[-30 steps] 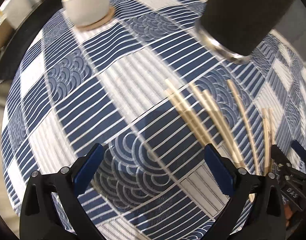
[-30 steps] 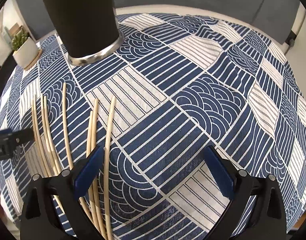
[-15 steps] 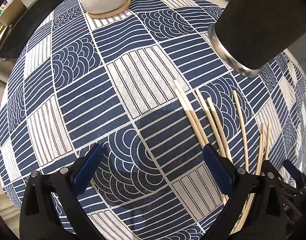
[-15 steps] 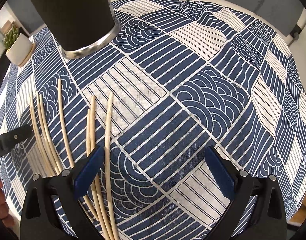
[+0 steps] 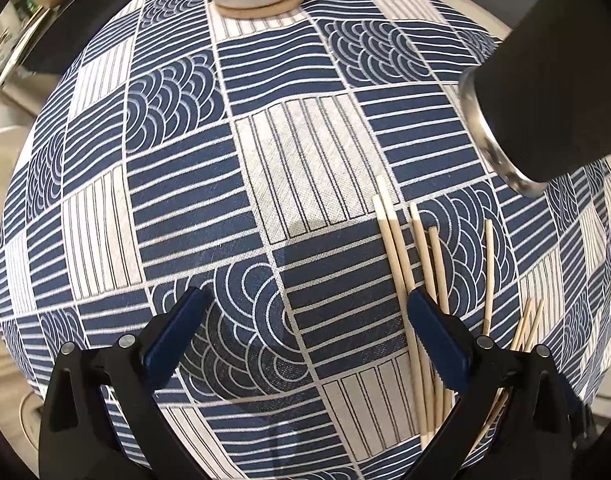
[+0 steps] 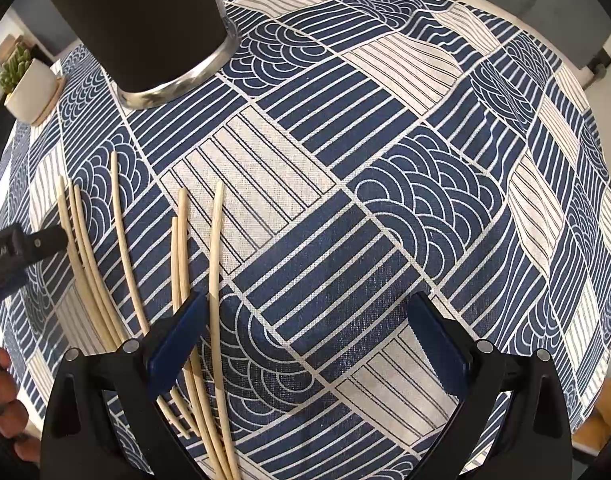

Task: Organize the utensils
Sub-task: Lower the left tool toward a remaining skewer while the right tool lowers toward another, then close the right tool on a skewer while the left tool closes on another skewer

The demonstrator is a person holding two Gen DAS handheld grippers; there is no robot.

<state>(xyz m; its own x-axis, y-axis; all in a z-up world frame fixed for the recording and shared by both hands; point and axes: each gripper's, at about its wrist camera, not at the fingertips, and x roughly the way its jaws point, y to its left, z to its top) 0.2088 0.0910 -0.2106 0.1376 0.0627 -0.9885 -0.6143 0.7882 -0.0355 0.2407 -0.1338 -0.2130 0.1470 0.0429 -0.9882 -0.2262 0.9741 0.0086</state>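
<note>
Both grippers hover with fingers spread wide, holding nothing. The chopsticks lie loose on the patterned surface, passing under the right finger of the left gripper and the left finger of the right gripper. A black cup stands beyond their tips; its inside is hidden.

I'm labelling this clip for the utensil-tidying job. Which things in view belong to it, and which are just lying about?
Part of the job:
chopsticks, loose on the cloth
black cup, the likely holder
left gripper and right gripper, both open

Just there:
potted plant
patterned tablecloth
</note>
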